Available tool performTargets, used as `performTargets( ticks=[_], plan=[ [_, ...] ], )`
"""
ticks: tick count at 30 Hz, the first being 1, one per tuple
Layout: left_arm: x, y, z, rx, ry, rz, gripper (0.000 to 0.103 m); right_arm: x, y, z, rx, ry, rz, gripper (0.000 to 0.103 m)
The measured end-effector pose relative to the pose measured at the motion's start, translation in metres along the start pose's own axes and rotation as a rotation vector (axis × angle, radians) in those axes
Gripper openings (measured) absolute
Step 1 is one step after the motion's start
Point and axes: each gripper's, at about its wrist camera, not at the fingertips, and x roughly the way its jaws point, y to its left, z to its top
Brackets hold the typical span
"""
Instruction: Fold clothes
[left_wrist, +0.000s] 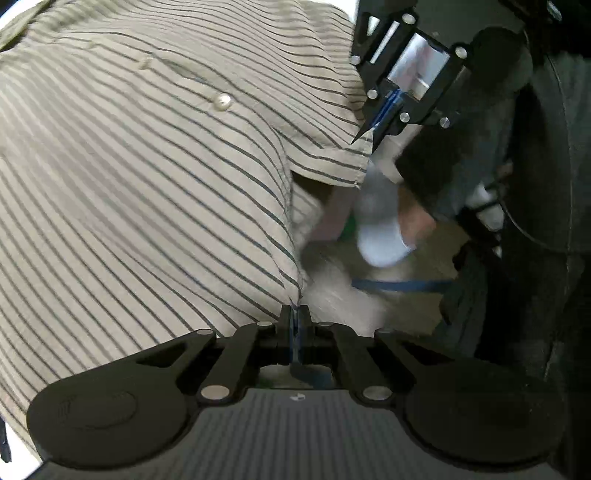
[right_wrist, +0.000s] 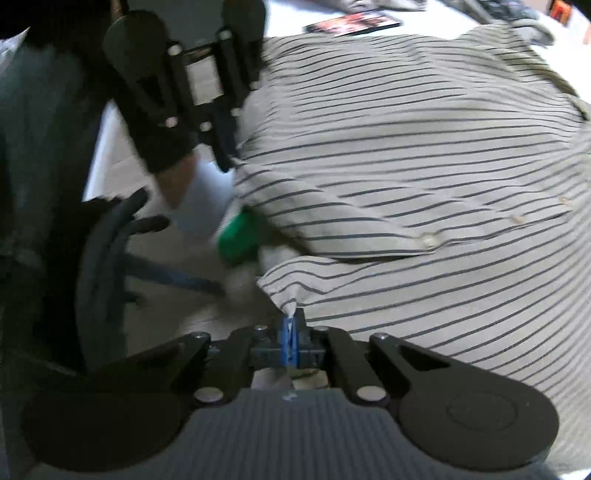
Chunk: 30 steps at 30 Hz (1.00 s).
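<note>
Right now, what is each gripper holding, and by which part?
Both pinch the striped shirt: left gripper shut on a seamed edge, right gripper shut on a corner of the hem.

Your left gripper (left_wrist: 294, 314) is angled steeply down with its fingers (left_wrist: 284, 321) pinched tight on a fold of the striped shirt (left_wrist: 147, 184). Your right gripper (right_wrist: 293, 321) is tipped down about the same, blue-padded fingers (right_wrist: 285, 328) clamped on a corner of that shirt. Each one shows up in the other's camera, so they're sitting pretty near each other. The hand on the right gripper wears a dark glove (left_wrist: 491, 74).
</note>
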Motion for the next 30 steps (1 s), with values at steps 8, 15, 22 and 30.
performTargets(
  ticks=[8,15,22,30],
  plan=[
    [0.02,-0.024,-0.007,0.096,0.103,-0.055,0.0,0.014,0.02,-0.01,-0.049,0.074,0.136,0.003],
    [0.029,-0.033,-0.013,0.131,0.171,-0.083,0.0,0.02,0.03,-0.013,-0.066,0.1,0.218,0.002],
    [0.009,-0.02,-0.009,0.103,0.214,0.014,0.001,0.006,0.013,-0.009,-0.027,0.092,0.142,0.022],
    [-0.065,0.007,0.025,0.213,0.176,0.155,0.015,-0.083,-0.07,0.015,0.097,-0.122,0.056,0.047]
  ],
)
